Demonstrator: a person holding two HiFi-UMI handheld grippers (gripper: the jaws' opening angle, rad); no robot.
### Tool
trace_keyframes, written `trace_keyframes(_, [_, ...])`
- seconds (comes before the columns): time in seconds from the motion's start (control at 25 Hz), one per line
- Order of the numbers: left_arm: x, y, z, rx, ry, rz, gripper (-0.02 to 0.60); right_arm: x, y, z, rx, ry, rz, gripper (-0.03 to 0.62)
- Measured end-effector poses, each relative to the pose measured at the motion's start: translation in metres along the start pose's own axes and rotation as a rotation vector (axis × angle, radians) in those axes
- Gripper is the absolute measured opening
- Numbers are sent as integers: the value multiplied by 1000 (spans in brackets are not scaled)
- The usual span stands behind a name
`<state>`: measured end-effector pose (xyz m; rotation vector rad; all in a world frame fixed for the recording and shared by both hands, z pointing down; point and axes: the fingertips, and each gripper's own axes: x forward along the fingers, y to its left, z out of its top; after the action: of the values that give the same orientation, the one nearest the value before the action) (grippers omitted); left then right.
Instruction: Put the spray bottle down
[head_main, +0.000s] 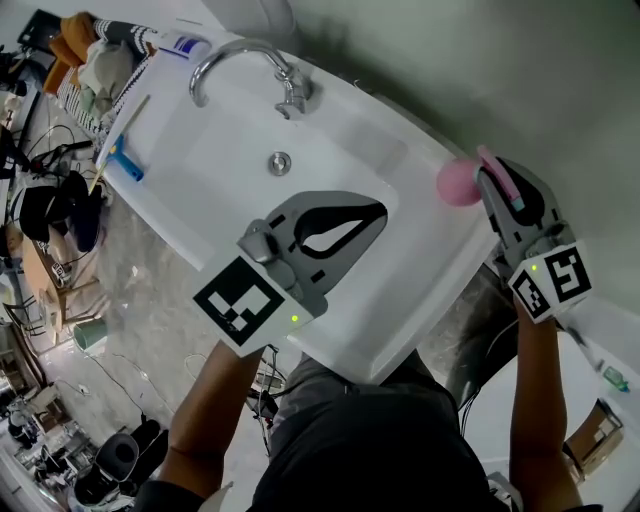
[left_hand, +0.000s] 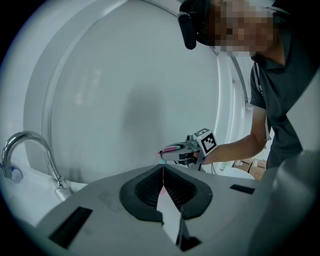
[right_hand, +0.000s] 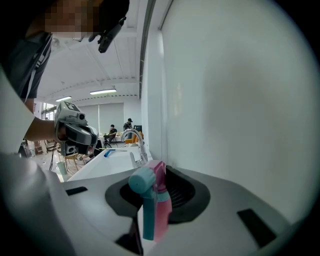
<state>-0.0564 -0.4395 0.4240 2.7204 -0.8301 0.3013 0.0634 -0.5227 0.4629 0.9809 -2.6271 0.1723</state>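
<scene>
My right gripper is clamped on the pink plastic spray bottle with the teal nozzle, at the right rim of the white ceramic sink. I'd settle it upright on flat rim before releasing. My left gripper is closed on nothing.

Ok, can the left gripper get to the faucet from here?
Probably yes: the left gripper, shut and empty, hangs over the sink, with nothing standing between it and the faucet.
</scene>
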Motion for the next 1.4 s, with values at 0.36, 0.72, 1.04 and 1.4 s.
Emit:
trace_keyframes(0.36, [4, 10, -11, -43, -6, -4, 6, 6, 20, 2, -18, -32, 22, 87])
trace_keyframes(0.72, [9, 16, -22, -86, -10, -11, 6, 12, 27, -16, 0, -9, 31, 87])
trace_keyframes(1.04, [13, 20, -35, -119, -7, -14, 6, 12, 28, -33, 14, -4, 31, 87])
trace_keyframes(1.4, [17, 20, -42, -137, -2, -19, 6, 13, 28, -52, 28, 25, 23, 87])
